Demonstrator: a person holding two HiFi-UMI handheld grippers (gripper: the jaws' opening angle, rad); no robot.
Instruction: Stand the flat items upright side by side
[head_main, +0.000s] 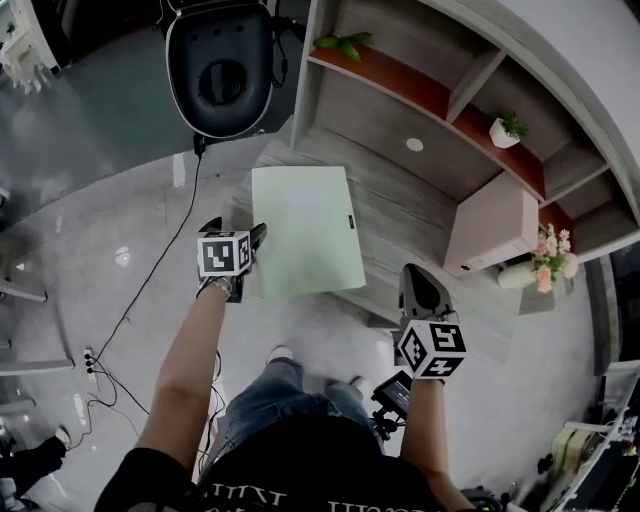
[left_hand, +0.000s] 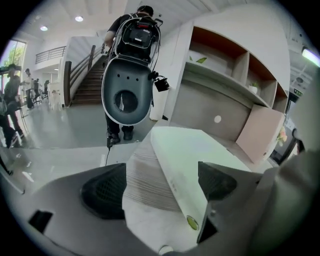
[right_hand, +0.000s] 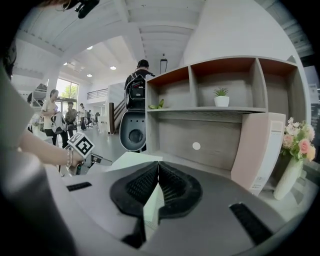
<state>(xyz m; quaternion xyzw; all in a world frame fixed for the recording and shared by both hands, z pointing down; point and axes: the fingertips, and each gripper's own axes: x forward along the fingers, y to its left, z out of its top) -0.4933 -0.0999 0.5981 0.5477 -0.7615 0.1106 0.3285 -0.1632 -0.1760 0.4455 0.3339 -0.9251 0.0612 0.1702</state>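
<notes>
The pale green folder (head_main: 305, 230) lies flat on the wooden shelf ledge (head_main: 400, 215), well left of the upright pink folder (head_main: 490, 225). Left gripper (left_hand: 161, 186) jaws are spread wide – the green folder's near edge between them, unpinched. Right gripper (right_hand: 158, 187) jaws are pressed together, empty.

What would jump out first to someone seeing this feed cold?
The pale green flat item lies flat on the wooden shelf, its near edge between the open left gripper's jaws. The pink flat item already stands upright at the shelf's right, beside a vase of flowers; the right gripper hangs shut, apart.
</notes>
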